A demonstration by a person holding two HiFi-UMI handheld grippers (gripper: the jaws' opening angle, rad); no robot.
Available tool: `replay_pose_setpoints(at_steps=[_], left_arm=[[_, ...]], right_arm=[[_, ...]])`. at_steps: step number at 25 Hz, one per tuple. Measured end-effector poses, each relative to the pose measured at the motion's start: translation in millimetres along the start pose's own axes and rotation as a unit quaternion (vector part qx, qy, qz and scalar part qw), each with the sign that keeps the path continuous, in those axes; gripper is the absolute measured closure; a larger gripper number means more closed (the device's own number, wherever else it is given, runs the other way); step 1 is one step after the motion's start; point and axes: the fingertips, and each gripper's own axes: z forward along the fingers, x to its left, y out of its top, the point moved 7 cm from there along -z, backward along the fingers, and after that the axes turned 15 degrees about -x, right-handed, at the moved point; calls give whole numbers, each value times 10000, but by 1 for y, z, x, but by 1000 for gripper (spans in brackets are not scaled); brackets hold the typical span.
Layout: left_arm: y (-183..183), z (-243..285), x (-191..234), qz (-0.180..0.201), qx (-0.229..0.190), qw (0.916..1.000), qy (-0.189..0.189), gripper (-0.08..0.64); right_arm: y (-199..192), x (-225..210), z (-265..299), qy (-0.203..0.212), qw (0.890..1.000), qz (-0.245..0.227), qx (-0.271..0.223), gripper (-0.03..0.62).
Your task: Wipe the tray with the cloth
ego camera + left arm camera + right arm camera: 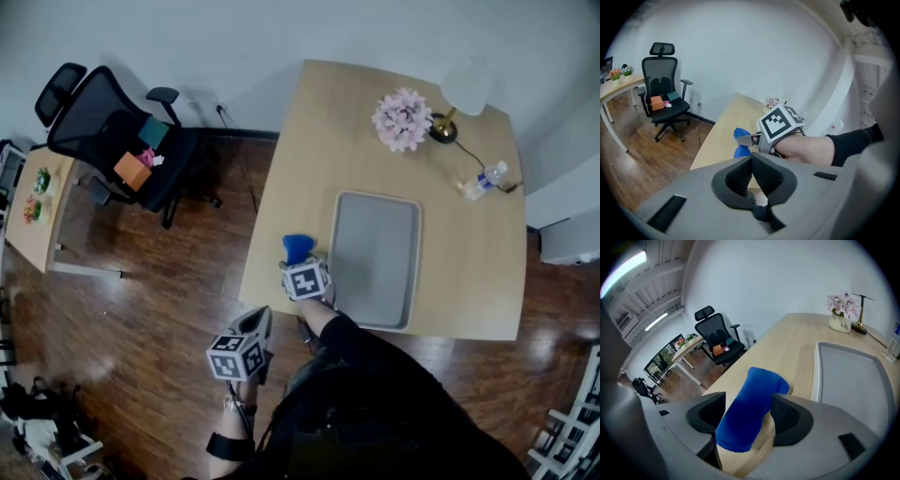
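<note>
Jaws of the right claw (pixel 748 399) stand spread wide, and the blue cloth (pixel 745 427) rises between them as a loose roll. It leans toward the right-hand pad with a clear gap on the other side, so nothing is pinched and the claw has hold of nothing. The left claw (pixel 751 159) hangs back off the counter edge with its ribbed pads closed together on nothing. The cloth sits on the wooden counter (pixel 787 343) near its front edge, just beside the left rim of the grey tray (pixel 848 376) but not on it. The tray surface looks bare and dry from here. By its looks the cloth is a soft, light microfibre or fleece, limp enough to slump or unroll when lifted, and grippy rather than slick against the ribbed pads. A firm pinch across the middle of the roll should gather enough layers that it will not slide out. A hold on one end would probably let the rest trail and bunch under the wipe. The tray seems thin, stiff and light, so it may skate on the smooth wood under sideways strokes, and the idle claw could steady its near rim. Farther off are pink flowers (pixel 843 305) and a small bottle (pixel 483 180) at the far corner, and an office chair (pixel 112 131) on the floor beyond.
</note>
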Motion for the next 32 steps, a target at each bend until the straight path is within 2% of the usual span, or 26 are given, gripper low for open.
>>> replay_pose_setpoints(at_steps=[7,11,13,17,21,25,28,32], left_arm=[[-11,-14,5,-8,236,9997,83,558],[-13,-14,-2,46,307,9995,34,558],[-14,-12,-5,79,337,9994,-27,559],[-11,-1,-14,184,332,9991,-177,558],[-2,17,-28,331,292,9981,-420,560],[6,35,-48,502,265,9958,-716,559],[10,48,-67,621,283,9935,-916,558],[15,66,-92,781,403,9898,-1125,559]], right_arm=[[-5,9,26,-109,9993,-254,271,302],[-2,4,26,-6,9995,-222,237,384],[-5,2,27,141,9994,-109,287,456],[6,1,13,626,9977,231,111,488],[36,-15,-27,945,9942,313,-418,492],[55,-45,-91,1025,9902,222,-918,494],[53,-76,-141,946,9889,242,-1118,494],[39,-128,-192,563,9892,433,-1285,494]])
